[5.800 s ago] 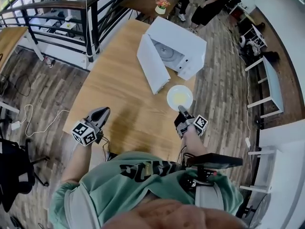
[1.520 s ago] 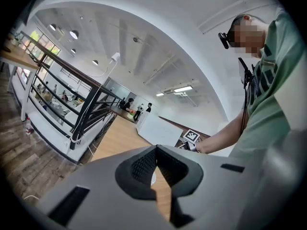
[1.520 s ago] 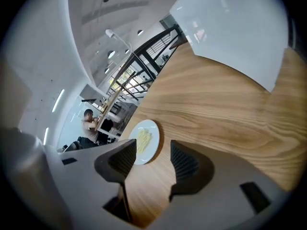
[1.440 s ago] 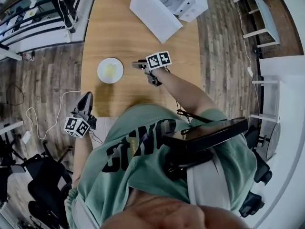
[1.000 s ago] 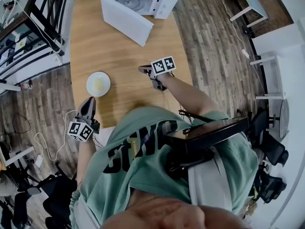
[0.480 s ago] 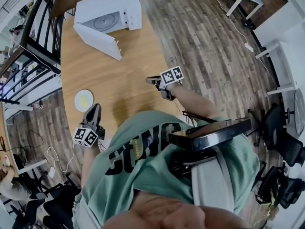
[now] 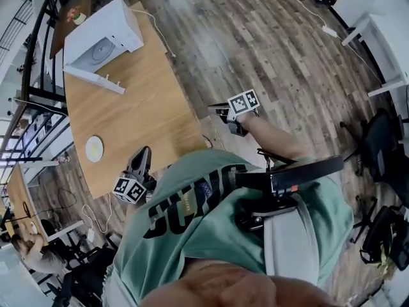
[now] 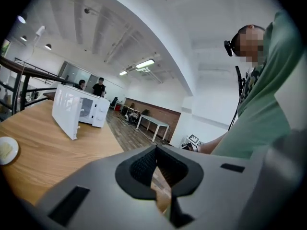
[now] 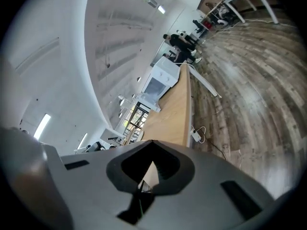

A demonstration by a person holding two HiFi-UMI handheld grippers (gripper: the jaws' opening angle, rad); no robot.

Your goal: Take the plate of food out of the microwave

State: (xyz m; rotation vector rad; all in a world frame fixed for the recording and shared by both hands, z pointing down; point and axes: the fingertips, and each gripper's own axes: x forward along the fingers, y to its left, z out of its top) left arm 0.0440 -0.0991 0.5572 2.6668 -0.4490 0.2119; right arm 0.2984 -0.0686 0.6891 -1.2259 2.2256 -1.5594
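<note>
**Plate of food** point(image 7: 94, 148): small white plate with a pale yellow portion. It lies on the wooden table point(image 7: 134, 107) at the left of the head view, near the table's edge. Nothing holds it. It is well apart from the microwave.

**Microwave** point(image 7: 102, 34): white, at the table's far end, upper left of the head view. Its door point(image 7: 92, 78) hangs open. The turntable inside shows bare.

**Left gripper** point(image 7: 142, 158): lower left of centre, over the table's near edge and near the plate without touching it. Its jaws are together with nothing between them.

**Right gripper** point(image 7: 213, 109): centre of the frame, past the table over the plank floor point(image 7: 268, 43). Its jaws are closed and empty.

**Status, as judged:** the plate is out and set down, so the task reads as complete. Only the open door might yet want closing, and the task does not ask for that.
</note>
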